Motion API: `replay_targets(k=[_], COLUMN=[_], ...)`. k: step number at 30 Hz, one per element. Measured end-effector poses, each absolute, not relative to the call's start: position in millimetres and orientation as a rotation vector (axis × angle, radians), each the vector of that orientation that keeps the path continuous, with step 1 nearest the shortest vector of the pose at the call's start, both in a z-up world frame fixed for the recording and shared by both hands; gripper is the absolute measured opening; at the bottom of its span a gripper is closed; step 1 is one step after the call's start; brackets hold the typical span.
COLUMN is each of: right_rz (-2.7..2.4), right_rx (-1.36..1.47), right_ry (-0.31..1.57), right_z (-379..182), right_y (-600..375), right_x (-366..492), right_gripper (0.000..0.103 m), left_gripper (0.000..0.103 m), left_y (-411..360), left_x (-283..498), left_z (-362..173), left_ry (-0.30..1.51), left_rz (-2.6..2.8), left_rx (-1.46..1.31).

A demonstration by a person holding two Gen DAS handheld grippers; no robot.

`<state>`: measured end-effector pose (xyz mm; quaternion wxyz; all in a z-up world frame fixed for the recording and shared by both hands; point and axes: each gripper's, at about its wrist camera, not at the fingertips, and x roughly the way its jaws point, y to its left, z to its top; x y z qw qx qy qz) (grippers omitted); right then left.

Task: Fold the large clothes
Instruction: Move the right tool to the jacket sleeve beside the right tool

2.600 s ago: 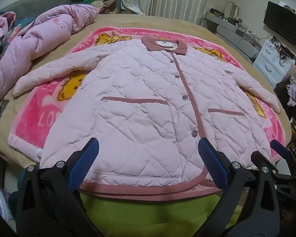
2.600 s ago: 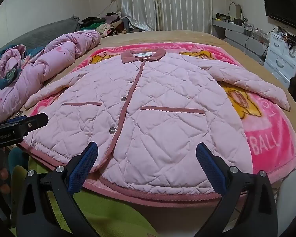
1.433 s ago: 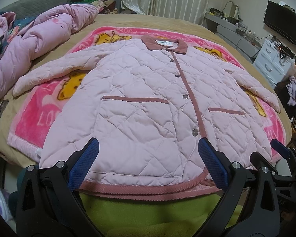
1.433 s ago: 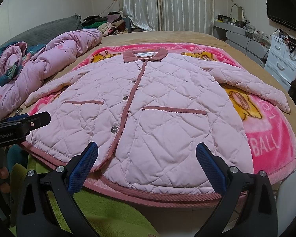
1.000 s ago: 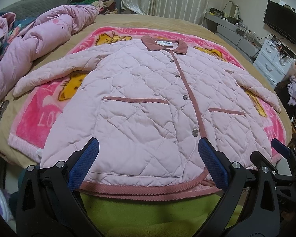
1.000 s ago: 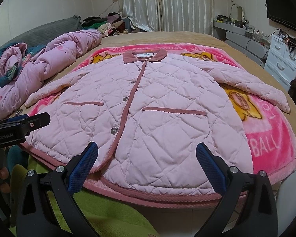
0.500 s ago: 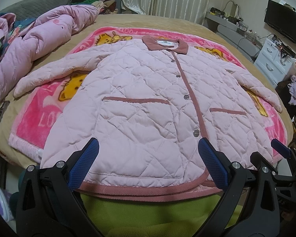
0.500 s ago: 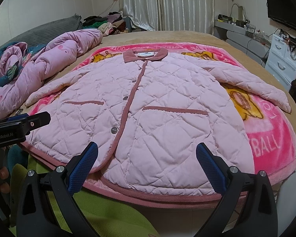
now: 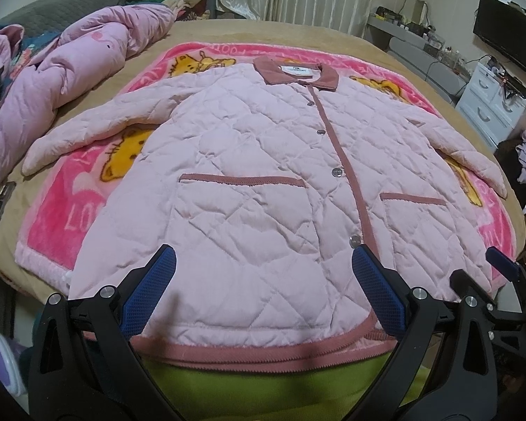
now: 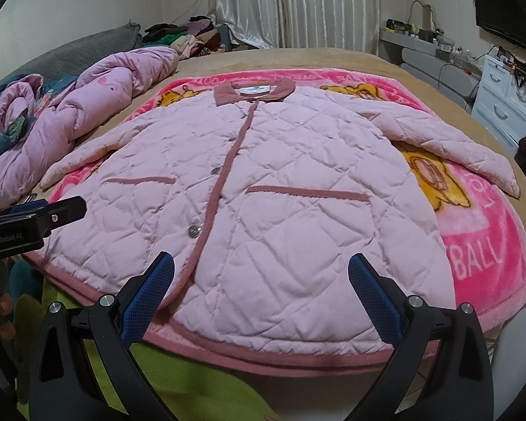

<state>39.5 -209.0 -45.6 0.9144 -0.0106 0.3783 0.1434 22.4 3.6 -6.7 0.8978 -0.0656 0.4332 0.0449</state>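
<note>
**Jacket laid flat on bed, both tools open and clear of it**

We record the bed [image 9: 361, 40] first: a tan cover fills most of both views. On it we see a bright pink cartoon blanket [image 9: 52, 231], spread flat under the garment. Along the bed's far left side we note a bunched pink quilt [image 9: 84, 59], well apart from the blanket's centre.

The task item, a pale pink quilted jacket [image 9: 263, 182], lies front-up on the blanket, collar [image 9: 296, 73] toward the far end and hem toward us. The placket is snapped shut; both sleeves are spread outward, the left sleeve [image 9: 98, 122] angled out onto the blanket, the right sleeve [image 10: 452, 144] likewise on the other side. Two trimmed pocket openings sit across the lower front. The darker pink hem band [image 9: 263, 352] overhangs the near bed edge, just above a lime-green fabric [image 9: 270, 386] below it; what that fabric is, we cannot tell.

Left tool [image 9: 259, 289]: jaws spread wide, blue pads [image 9: 149, 289] above the lower front of the jacket, holding nothing; contact with cloth cannot be confirmed.

Right tool [image 10: 261, 296]: jaws equally wide apart, empty, over the jacket's lower right panel. In the right wrist view the left tool's side shows at the left edge, beside the hem.

A white drawer unit [image 10: 508, 98] stands right of the bed.
</note>
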Motion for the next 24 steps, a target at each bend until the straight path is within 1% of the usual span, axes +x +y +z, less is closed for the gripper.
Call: replay_targets(k=[12,24], right_rz=[0.278,0.271], right_rx=[0.002,0.059], right_ry=[0.76,0.794], right_z=[-28,-24], right_y=[-221,-236], right_x=[92,159], right_gripper=[0.099,0.099], left_gripper=[0.094,0.094], left_y=[10,3], left_x=[75,135], left_z=[6,14], left_ry=[0.901,0.904], left_rz=[0.134,0.077], left_rx=[-0.116,-0.145])
